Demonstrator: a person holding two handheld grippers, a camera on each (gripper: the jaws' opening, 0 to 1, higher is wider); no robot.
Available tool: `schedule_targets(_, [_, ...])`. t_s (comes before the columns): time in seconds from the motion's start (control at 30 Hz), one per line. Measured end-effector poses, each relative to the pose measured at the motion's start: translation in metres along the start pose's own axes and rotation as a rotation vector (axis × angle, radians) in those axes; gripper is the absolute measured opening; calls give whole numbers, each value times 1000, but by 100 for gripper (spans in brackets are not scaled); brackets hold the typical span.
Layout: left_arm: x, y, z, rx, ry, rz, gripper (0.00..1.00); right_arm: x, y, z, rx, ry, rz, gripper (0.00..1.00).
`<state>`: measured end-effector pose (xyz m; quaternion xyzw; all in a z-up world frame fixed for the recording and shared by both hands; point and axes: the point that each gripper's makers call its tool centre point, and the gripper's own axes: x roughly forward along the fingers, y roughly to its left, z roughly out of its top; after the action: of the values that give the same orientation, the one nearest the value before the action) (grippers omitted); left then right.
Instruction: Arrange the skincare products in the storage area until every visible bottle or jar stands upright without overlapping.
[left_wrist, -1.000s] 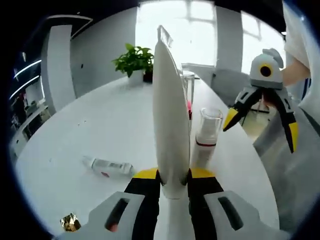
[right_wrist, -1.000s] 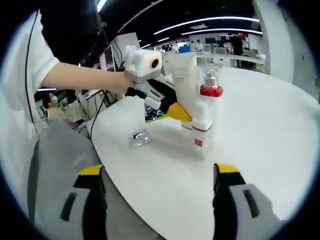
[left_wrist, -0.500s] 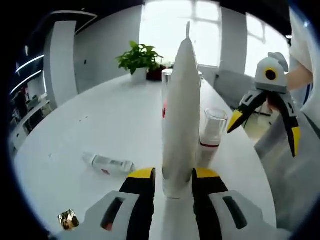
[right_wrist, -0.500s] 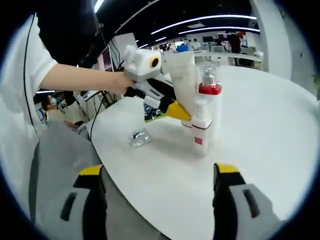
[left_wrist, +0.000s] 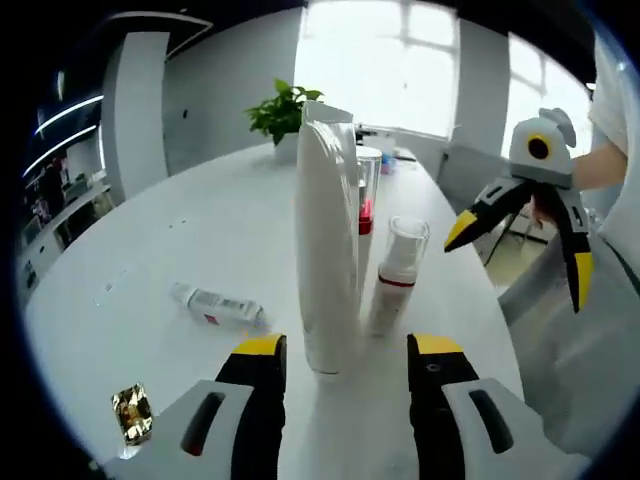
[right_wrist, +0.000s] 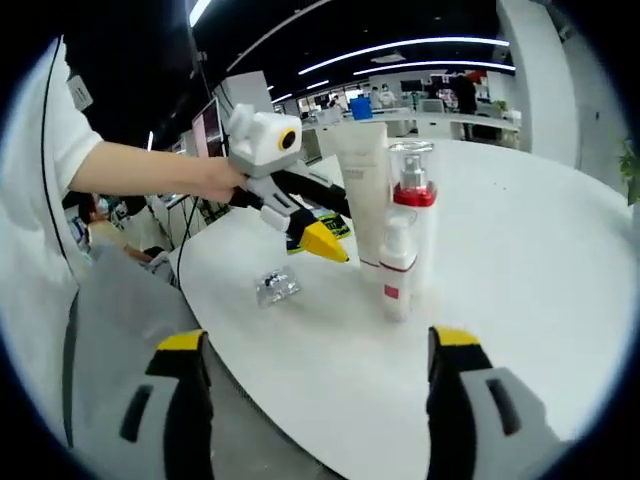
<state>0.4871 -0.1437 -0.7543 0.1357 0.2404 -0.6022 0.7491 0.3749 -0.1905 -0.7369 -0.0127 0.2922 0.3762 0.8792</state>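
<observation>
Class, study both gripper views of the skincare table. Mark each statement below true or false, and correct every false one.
1. The white tube stands upright on the table. True.
2. The left gripper is clamped on the tube. False: its jaws stand open, apart from it.
3. A small bottle lies on its side. True.
4. The right gripper holds the pump bottle. False: it is open and holds nothing.
5. A potted plant stands at the far edge. True.

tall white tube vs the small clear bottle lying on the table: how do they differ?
Pose: the tall white squeeze tube stands upright on its cap; the small clear bottle with a red-marked label lies on its side.
Size: the tube is far taller.
Look: the tube is opaque white, the bottle see-through.
Place: the tube stands between the open left tool's jaws; the bottle lies apart.
Both rest on the white table.
</observation>
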Motion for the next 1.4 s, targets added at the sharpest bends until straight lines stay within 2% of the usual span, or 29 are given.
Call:
schedule_targets(0.1, [-9, -6, -6, -35, 10, 16, 50, -2, 2, 2, 8, -13, -6, 90])
schedule_targets(0.53, [-49, -32, -26, -141, 3, 89, 72, -11, 7, 11, 39, -65, -37, 91])
schedule_targets(0.83, [-84, -46, -37, -234, -17, 199, 87, -17, 18, 14, 41, -83, -53, 92])
schedule_targets(1.07, [-109, -61, -37, -286, -66, 264, 91, -25, 25, 17, 46, -103, -61, 93])
schedule_targets(1.2, [-121, -67, -42, -314, -67, 298, 97, -28, 28, 16, 44, -105, -61, 93])
schedule_targets(1.4, [-136, -79, -54, -343, -43, 333, 97, -33, 30, 17, 59, -122, -66, 94])
